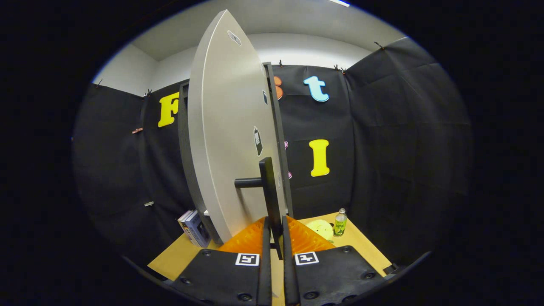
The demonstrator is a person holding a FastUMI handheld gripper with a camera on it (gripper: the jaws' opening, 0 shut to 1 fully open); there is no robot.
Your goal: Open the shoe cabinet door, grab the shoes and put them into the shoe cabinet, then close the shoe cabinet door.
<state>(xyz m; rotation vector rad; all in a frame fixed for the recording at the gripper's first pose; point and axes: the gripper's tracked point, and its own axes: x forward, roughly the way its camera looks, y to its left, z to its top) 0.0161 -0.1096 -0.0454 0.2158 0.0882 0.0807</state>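
While the gripper (274, 238) is clamped, apparently with both fingers, on the upright black handle (268, 191) of the shoe cabinet door (229, 127), the door is seen edge-on just ahead, its long axis vertical, swung partly open toward the left.

Forward-facing, close against cabinet door (225, 140)
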